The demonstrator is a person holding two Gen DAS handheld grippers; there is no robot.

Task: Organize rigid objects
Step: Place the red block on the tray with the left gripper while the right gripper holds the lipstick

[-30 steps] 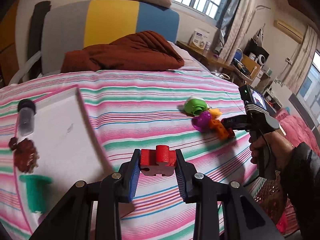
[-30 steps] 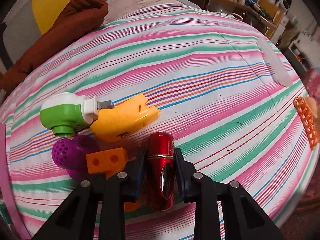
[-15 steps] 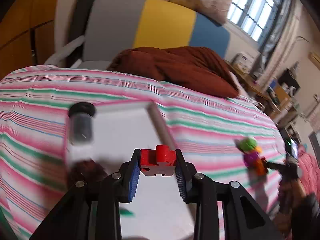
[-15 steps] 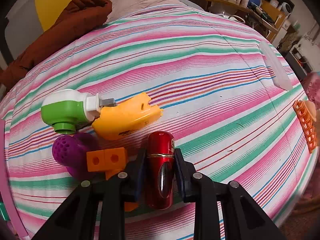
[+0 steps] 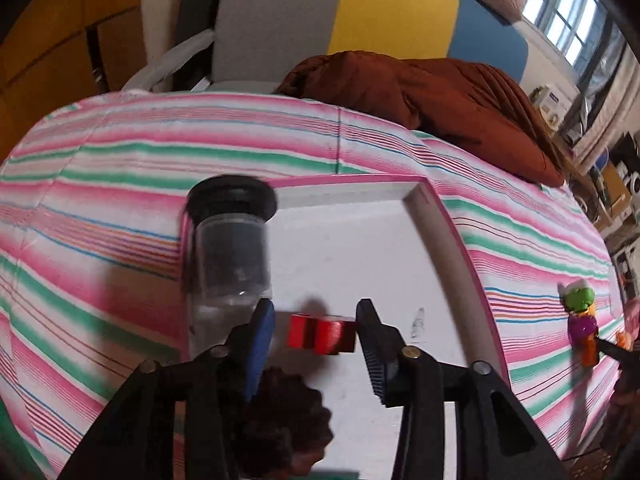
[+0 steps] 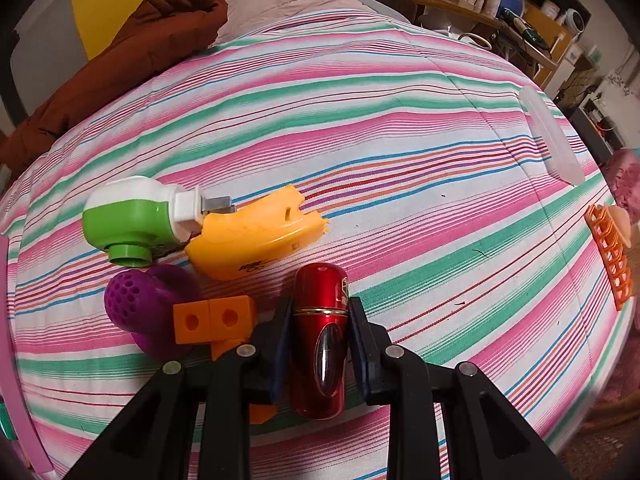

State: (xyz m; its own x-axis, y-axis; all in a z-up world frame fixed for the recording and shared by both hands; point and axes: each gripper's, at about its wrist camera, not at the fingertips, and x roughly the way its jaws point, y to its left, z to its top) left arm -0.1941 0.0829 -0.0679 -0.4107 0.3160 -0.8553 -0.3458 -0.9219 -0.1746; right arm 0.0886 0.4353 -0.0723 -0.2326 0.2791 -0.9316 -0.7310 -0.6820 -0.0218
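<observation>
My left gripper (image 5: 316, 332) is open over a white tray with a pink rim (image 5: 444, 216). A red block (image 5: 322, 333) lies loose between its spread fingers, clear of both pads. A clear jar with a black lid (image 5: 230, 248) and a dark brown fluted piece (image 5: 284, 432) are also at the tray. My right gripper (image 6: 318, 320) is shut on a red metallic cylinder (image 6: 320, 340) on the striped bed. Beside it lie an orange block (image 6: 214, 318), a purple perforated ball (image 6: 148, 298), a yellow-orange shell (image 6: 256, 234) and a green-and-white plug device (image 6: 136, 216).
A brown blanket (image 5: 432, 92) lies at the head of the bed. An orange grid piece (image 6: 610, 256) and a clear lid (image 6: 552, 136) lie near the bed's right edge. A cluttered desk (image 6: 460, 8) stands beyond the bed.
My left gripper carried the red block left over the tray, then opened and let it go. My right gripper stayed shut on the red cylinder, nearly still.
</observation>
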